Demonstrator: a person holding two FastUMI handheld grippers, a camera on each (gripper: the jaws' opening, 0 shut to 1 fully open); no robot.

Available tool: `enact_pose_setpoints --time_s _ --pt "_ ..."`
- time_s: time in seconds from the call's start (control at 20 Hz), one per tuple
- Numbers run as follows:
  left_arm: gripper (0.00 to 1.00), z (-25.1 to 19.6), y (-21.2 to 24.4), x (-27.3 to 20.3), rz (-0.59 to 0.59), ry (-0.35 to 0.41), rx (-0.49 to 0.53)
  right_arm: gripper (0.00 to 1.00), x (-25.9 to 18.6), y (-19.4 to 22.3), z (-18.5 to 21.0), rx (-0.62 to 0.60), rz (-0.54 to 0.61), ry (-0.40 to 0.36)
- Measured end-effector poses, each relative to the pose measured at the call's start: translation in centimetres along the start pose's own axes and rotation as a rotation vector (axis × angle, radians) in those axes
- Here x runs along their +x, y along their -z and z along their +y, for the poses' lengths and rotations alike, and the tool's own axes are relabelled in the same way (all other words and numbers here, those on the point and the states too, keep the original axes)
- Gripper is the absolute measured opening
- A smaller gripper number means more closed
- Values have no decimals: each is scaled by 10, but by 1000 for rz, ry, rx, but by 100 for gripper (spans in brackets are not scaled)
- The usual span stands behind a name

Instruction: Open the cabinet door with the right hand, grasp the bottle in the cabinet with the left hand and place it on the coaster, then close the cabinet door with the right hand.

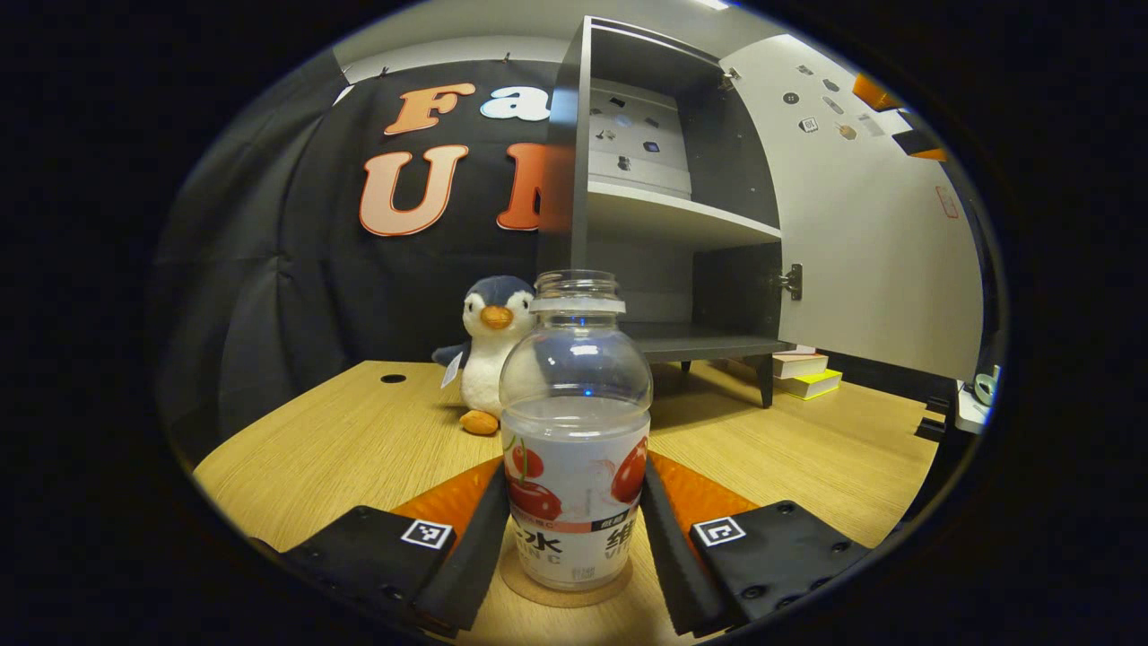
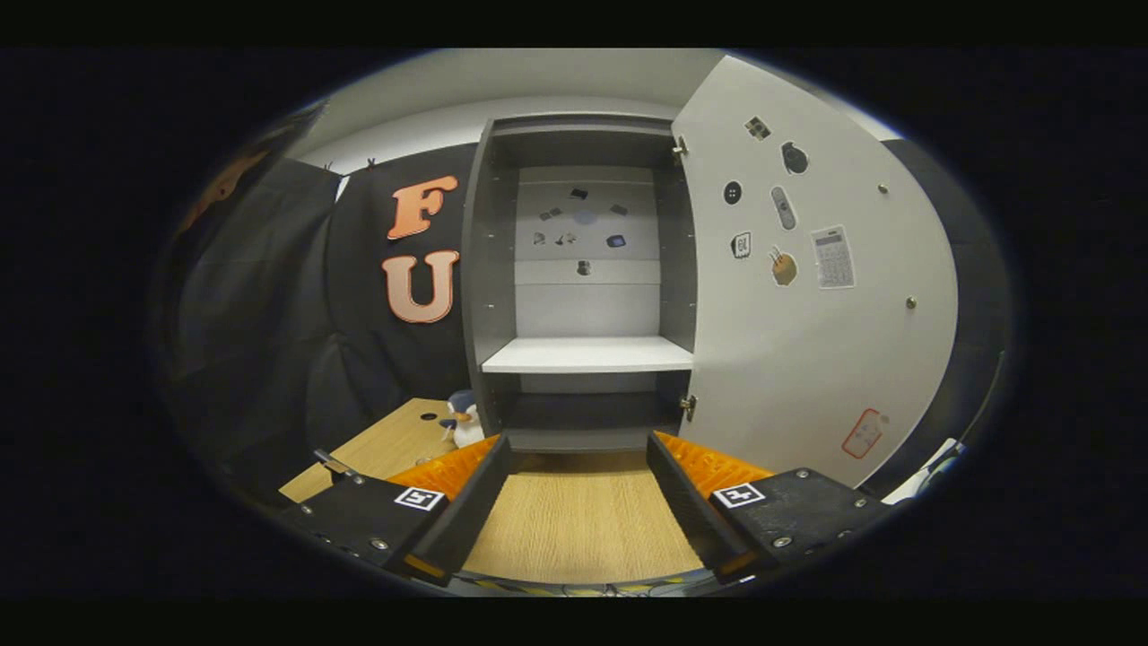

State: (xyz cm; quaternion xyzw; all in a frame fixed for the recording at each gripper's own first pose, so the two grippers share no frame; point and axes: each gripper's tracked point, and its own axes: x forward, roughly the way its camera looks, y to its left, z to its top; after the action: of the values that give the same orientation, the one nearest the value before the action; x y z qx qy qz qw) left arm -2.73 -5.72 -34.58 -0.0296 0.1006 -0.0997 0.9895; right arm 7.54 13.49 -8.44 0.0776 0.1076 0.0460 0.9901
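A clear, capless bottle [image 1: 575, 395] with a cherry label stands upright on a round cork coaster [image 1: 565, 592] on the wooden table. My left gripper [image 1: 576, 467] is shut on the bottle, one finger pressing each side of the label. The dark cabinet [image 1: 646, 215] stands behind it with its white door [image 1: 861, 242] swung wide to the right. In the right gripper view, my right gripper [image 2: 578, 444] is open with nothing between its fingers. It faces the cabinet [image 2: 587, 354], whose shelves are bare, and the open door [image 2: 807, 341] lies just to its right.
A plush penguin [image 1: 489, 350] sits on the table [image 1: 359, 431] just behind and left of the bottle, and appears small beside the cabinet's foot [image 2: 464, 417]. A few books [image 1: 807, 372] lie under the open door. Bare tabletop [image 2: 583, 520] stretches before the cabinet.
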Motion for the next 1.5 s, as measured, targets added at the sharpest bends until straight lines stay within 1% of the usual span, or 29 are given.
enact_pose_setpoints --time_s 0.3,0.35,0.45,0.5,0.55,0.7,0.8,0.9,1.0,1.3,1.5 --pt "87 -4 4 -4 3 2 52 93 -3 5 -2 17 19 4" --pt "86 -3 6 -4 9 -4 59 93 -2 8 -1 21 25 2" --pt "87 -2 8 -4 16 -6 59 93 -1 13 -1 21 45 3" --pt "88 0 9 -4 18 -10 59 93 -2 16 0 23 53 0" --pt "92 -1 8 -4 17 -6 60 94 -2 18 1 28 57 -4" --pt "96 -3 7 -3 18 4 79 94 -2 18 6 36 58 -18" --pt "96 -4 3 -4 18 8 69 93 -3 15 7 27 54 -21" --pt "96 2 -4 -3 16 -6 44 93 -5 10 7 27 44 -24" --pt "96 5 -18 -1 9 -15 34 93 -6 5 6 44 31 -27" --pt "96 0 -75 9 -49 24 48 94 -8 -1 6 118 21 -30" --pt "96 -1 -117 9 -86 29 60 93 -10 -18 -4 93 -25 -18"
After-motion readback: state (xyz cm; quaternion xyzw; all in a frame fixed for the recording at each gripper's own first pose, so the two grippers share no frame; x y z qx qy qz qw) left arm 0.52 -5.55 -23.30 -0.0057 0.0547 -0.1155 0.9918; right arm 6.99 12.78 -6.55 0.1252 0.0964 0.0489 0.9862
